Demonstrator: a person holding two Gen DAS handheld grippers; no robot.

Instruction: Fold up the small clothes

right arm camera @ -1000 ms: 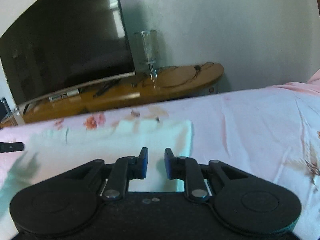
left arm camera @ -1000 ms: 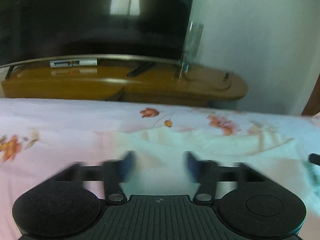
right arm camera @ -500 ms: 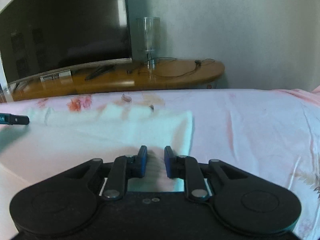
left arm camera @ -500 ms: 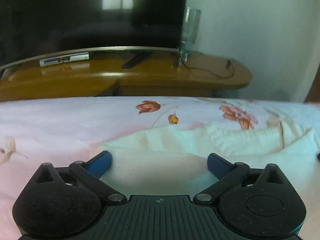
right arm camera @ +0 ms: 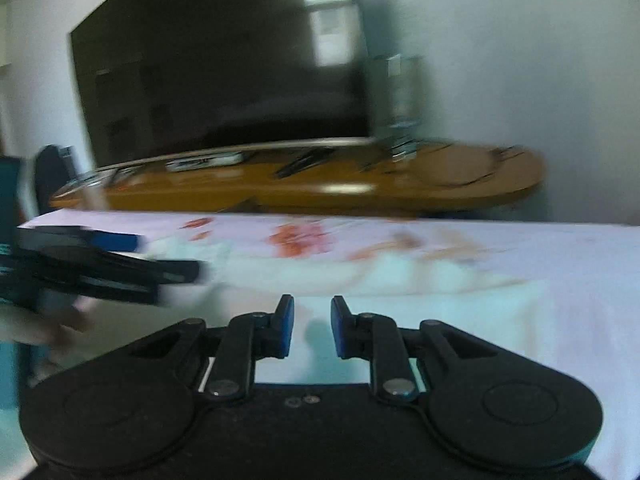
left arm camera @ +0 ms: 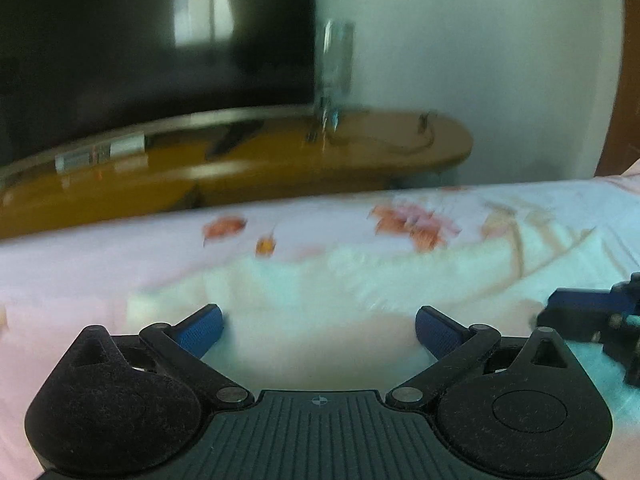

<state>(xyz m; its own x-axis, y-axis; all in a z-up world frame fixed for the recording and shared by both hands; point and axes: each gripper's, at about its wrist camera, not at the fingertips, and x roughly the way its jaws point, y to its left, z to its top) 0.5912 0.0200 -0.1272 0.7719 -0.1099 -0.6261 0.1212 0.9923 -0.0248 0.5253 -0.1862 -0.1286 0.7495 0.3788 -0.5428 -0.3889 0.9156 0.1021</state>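
Garments: one cream knit garment (left arm camera: 320, 300), flat on floral bedsheet (left arm camera: 80, 264)
Left gripper (left arm camera: 318, 330): jaws spread wide over garment's near edge, empty
Right gripper (right arm camera: 312, 330): narrow gap, nothing gripped

L gripper (left arm camera: 319, 326) fingers wide apart; R gripper (right arm camera: 312, 330) narrowly parted, nothing between.

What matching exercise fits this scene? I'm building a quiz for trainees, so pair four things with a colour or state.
1 left gripper
2 right gripper
3 garment
4 TV stand

a cream, lying on the bed
b jaws wide apart
c brown wood
d narrow gap between its jaws, nothing in it

Pairs: 1-b, 2-d, 3-a, 4-c
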